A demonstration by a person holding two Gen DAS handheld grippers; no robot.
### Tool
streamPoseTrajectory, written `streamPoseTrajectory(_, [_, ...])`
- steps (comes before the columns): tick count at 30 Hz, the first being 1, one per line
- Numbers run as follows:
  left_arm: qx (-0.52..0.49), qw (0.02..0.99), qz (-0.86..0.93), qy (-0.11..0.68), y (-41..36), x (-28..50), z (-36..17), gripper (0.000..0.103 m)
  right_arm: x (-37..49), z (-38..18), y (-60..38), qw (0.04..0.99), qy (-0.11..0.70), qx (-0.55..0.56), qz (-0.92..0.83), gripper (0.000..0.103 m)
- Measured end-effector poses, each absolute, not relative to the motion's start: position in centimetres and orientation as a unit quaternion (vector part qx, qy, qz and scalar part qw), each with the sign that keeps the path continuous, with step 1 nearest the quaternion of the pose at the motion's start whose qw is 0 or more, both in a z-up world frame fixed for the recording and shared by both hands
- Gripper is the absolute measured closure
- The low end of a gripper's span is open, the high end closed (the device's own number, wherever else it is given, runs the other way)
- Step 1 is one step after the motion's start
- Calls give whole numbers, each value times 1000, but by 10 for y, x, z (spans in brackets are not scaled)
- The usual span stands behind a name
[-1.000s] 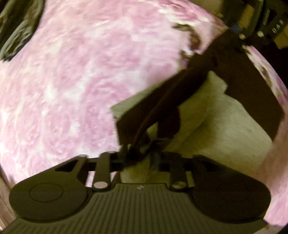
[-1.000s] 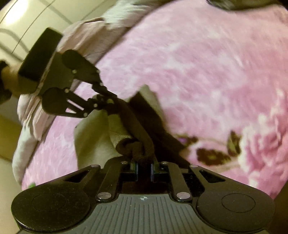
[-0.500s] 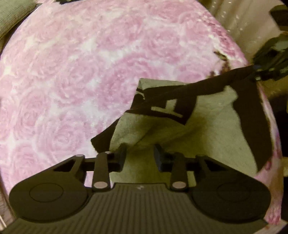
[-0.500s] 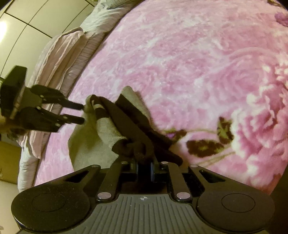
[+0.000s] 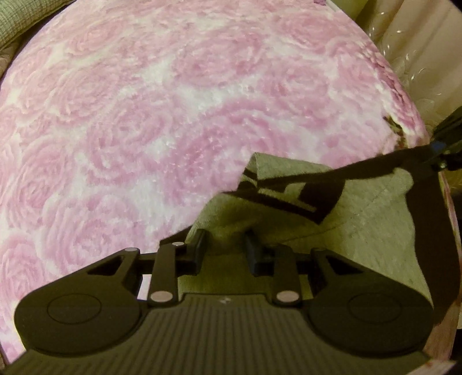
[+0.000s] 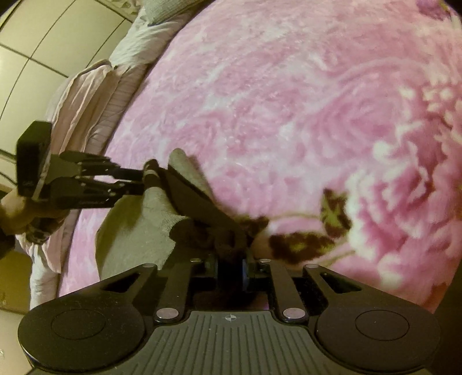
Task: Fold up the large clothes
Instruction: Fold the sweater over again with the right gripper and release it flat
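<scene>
A beige-grey garment (image 5: 361, 219) with dark brown trim lies on the pink rose blanket (image 5: 144, 115). My left gripper (image 5: 225, 246) is open just over its near-left corner, with cloth showing between the fingers but not pinched. In the right wrist view the garment (image 6: 138, 230) is bunched up, and my right gripper (image 6: 231, 268) is shut on its dark brown edge. That edge runs taut to the right gripper (image 5: 439, 153) at the far right of the left wrist view. The left gripper (image 6: 141, 181) touches a fold at the garment's far side.
The blanket (image 6: 288, 115) covers most of the bed. Pale pink bedding and pillows (image 6: 86, 95) lie along its left side, under a panelled wall (image 6: 43, 43). A grey knitted cushion (image 5: 23, 17) sits at the top left, and a shiny curtain (image 5: 418, 57) hangs past the bed's right edge.
My left gripper, shut on the garment a second ago, has opened and let it go. The garment has dropped flatter. The right gripper keeps its hold and has drawn the dark edge taut.
</scene>
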State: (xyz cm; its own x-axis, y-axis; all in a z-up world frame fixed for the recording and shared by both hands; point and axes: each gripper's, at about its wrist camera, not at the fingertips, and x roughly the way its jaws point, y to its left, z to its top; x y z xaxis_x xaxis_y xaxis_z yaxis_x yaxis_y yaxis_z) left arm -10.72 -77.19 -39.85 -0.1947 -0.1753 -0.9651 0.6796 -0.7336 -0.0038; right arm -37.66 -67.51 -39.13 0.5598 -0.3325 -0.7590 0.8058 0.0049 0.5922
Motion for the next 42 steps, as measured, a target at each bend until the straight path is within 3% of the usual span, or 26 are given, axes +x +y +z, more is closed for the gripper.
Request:
streamPoseTrajectory(2, [569,288,-738,222,-774,-109,-397,77,-379,-383,-675,676,225,549,-438,73])
streamPoseTrajectory(11, [541,335,-743,208,-744,-66,-348,77,-351,-318,-647,723,224,455,-469,72])
streamPoseTrajectory(18, [545,318,-740,233,-712,-58,-380,76,-299,-359,-650,730,257,444,-452,72])
streamPoseTrajectory(25, [515,339,-743,260,-724,-46,-398,68,-323,-388,-668,701,210,479,-485,72])
streamPoseTrajectory(31, [528,374,-721,249,-697,-24,-364,72,-314,-360,-656,680,249,465,-510,70])
streamPoseTrajectory(35, [526,394,-711,250,-666,-13,-330,72,-306,-326,-634,684,261,453,-509,57])
streamPoseTrajectory(42, [525,418,-696,255,-616,-10,-282,72,-279,-279,-588,690,285,449,-491,50])
